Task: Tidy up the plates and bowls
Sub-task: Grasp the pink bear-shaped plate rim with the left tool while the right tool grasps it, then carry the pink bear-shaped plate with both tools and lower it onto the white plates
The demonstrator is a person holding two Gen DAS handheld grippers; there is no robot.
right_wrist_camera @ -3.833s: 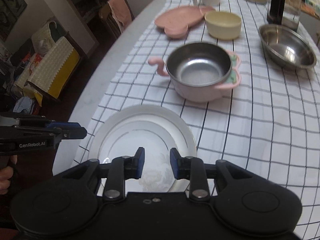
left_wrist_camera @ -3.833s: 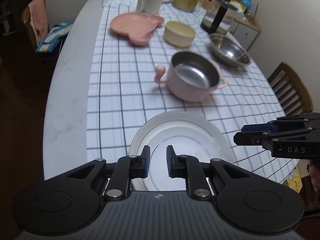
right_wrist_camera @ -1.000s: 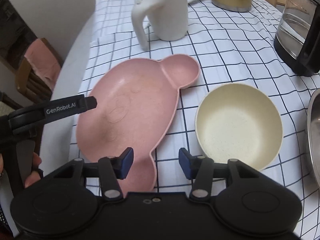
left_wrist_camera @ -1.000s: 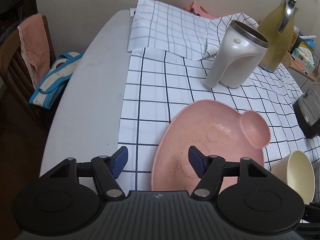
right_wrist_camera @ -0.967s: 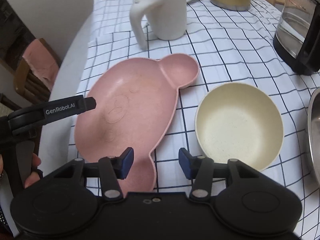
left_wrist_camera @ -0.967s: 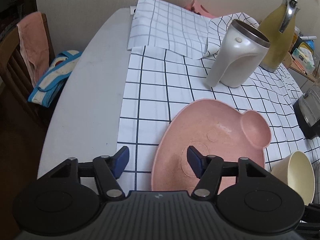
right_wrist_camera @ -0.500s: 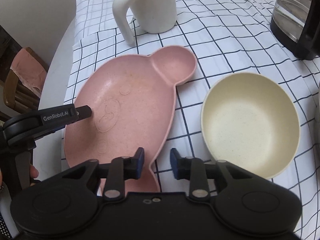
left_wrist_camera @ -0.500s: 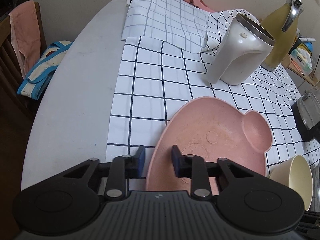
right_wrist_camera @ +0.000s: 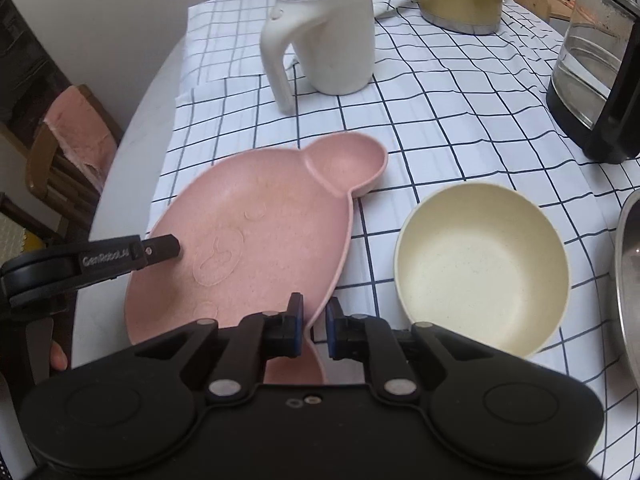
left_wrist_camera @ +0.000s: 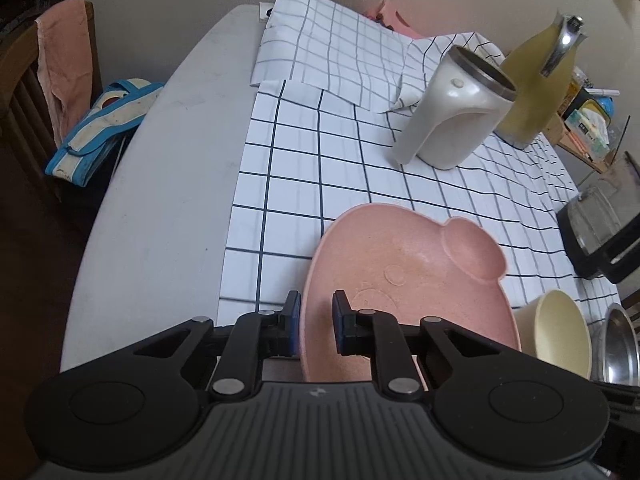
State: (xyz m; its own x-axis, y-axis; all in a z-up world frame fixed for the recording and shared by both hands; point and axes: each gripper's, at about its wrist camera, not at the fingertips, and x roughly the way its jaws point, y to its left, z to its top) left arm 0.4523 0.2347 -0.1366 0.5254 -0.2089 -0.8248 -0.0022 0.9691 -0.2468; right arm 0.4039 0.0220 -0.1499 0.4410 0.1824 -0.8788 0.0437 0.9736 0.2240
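- Plate, pink and bear-shaped with a round ear cup at its far corner, sits on the checked cloth over the desk, its left side tilted up.
- Left tool is clamped on the plate's left rim, one finger outside the edge and one inside the dish.
- Right tool is closed onto the plate's near right edge, at the notch beside the second ear; its blue pads sit on either side of the rim.
- Cream bowl stands upright just right of the plate, close to it but apart.
- Steel bowl shows at the right edge, beyond the cream one.
- White mug with a metal rim stands behind the plate, handle towards the near left.
- Yellow jug and a glass kettle stand farther back on the right.
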